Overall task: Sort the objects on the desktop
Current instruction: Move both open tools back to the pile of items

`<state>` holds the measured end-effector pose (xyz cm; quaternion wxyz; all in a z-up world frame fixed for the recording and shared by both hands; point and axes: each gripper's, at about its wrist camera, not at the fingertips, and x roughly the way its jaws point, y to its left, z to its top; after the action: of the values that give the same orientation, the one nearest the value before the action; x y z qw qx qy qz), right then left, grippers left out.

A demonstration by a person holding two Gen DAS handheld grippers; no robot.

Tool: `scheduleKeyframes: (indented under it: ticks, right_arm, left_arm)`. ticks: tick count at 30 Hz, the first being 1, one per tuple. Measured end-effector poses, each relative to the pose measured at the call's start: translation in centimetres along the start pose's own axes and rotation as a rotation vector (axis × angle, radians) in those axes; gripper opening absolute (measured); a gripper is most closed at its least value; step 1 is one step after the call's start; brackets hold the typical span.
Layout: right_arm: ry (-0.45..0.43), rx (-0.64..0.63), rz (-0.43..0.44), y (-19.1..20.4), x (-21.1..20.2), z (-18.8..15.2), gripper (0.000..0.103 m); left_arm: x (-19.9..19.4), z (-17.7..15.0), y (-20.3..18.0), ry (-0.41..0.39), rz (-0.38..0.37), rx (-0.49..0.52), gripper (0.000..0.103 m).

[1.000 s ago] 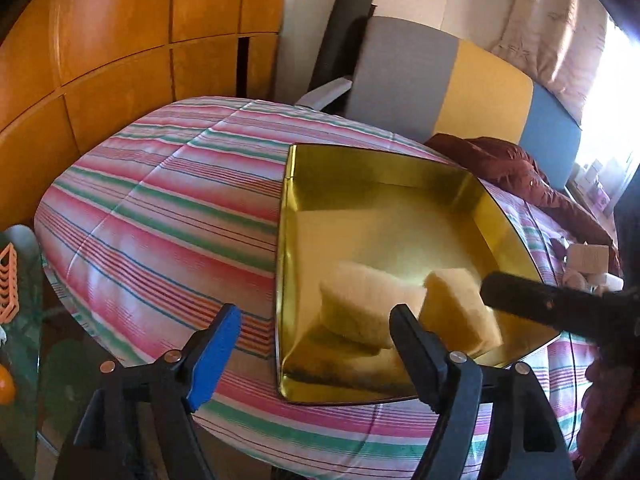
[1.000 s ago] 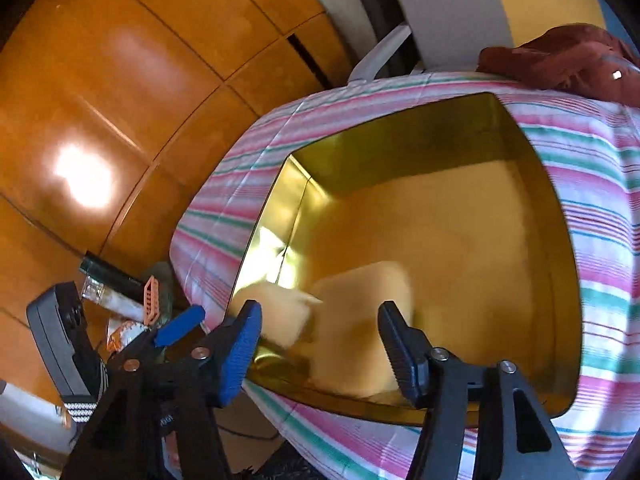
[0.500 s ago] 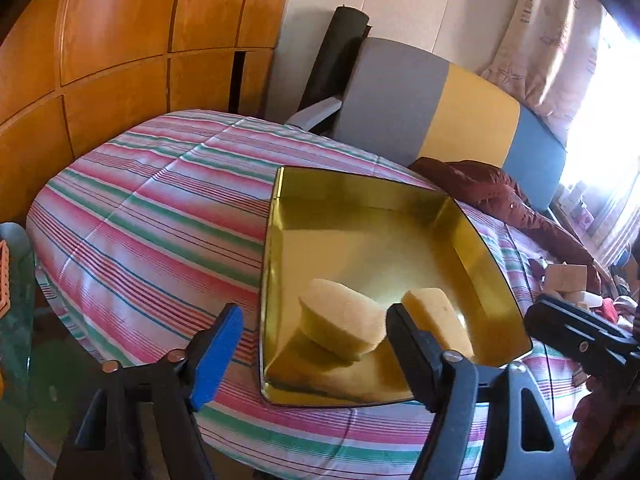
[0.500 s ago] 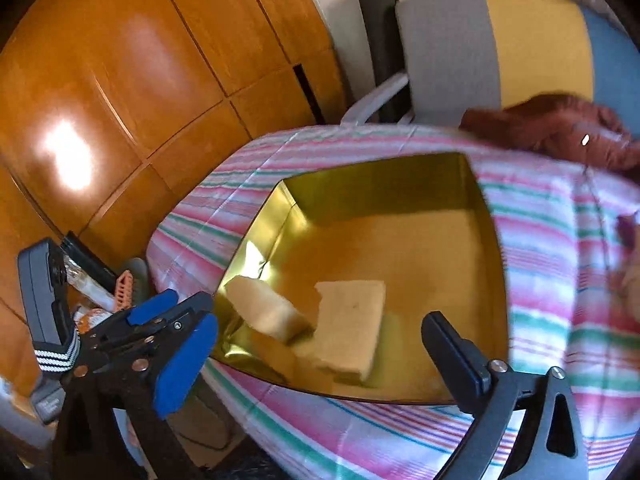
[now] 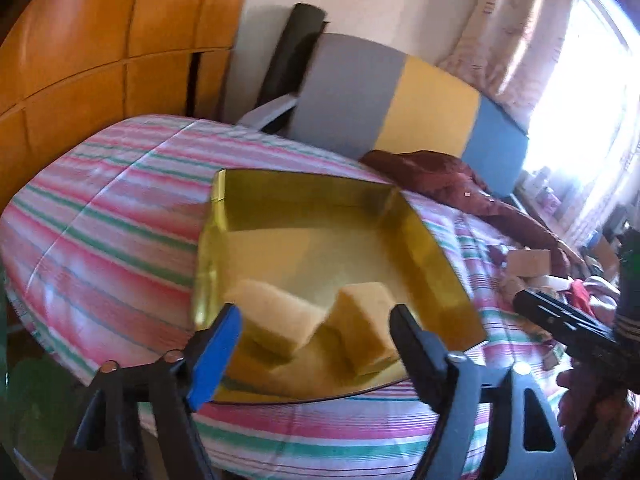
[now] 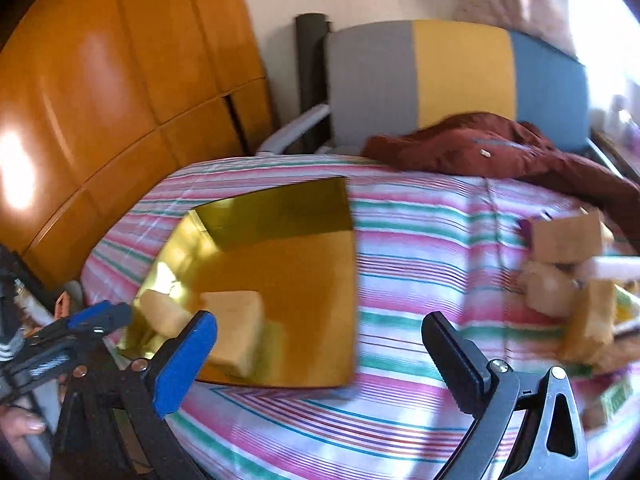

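A shiny gold tray [image 5: 432,252] [image 6: 280,208] lies on the striped tablecloth. Two pale yellow sponges [image 5: 276,320] [image 5: 366,320] lie in its near corner; they also show in the right wrist view [image 6: 236,328] [image 6: 160,314]. My left gripper [image 5: 316,332] is open and empty, just in front of the tray's near edge. My right gripper [image 6: 320,340] is open and empty, above the cloth at the tray's right edge. A pile of small boxes and blocks [image 6: 568,264] lies on the cloth to the right; it also shows in the left wrist view [image 5: 528,264].
A dark red cloth [image 6: 480,144] lies at the table's far side against a grey, yellow and blue chair back [image 6: 440,72]. Orange wood panels [image 6: 100,100] stand at the left. Bare striped cloth [image 6: 420,240] lies between tray and pile.
My right gripper has let go of a sponge in the tray, opened wide, pulled back and swung right towards the pile. My left gripper stayed open near the tray's front edge.
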<state>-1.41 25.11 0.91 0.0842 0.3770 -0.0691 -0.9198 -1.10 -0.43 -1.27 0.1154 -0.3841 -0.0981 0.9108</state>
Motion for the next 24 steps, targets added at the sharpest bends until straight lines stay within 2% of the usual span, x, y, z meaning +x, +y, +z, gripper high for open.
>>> scheduleKeyframes:
  ticks: [6, 13, 20, 24]
  right_arm:
    - [-0.006, 0.11, -0.093, -5.9, -1.7, -0.9, 0.103]
    - [-0.041, 0.233, -0.236, -14.1, -5.6, -1.8, 0.103]
    - [-0.102, 0.385, -0.359, -23.0, -9.8, -1.6, 0.103]
    - [-0.127, 0.527, -0.356, -28.4, -10.4, -2.0, 0.103]
  left_arm:
    - [0.1, 0.7, -3.1, -0.005, -0.107, 0.054, 0.083]
    - [1.0, 1.1, -8.3, 0.037, -0.212, 0.142, 0.084]
    - [2.5, 0.6, -13.6, 0.094, -0.236, 0.223, 0.084]
    - [3.4, 0.2, -16.5, 0.138, -0.282, 0.272, 0.083]
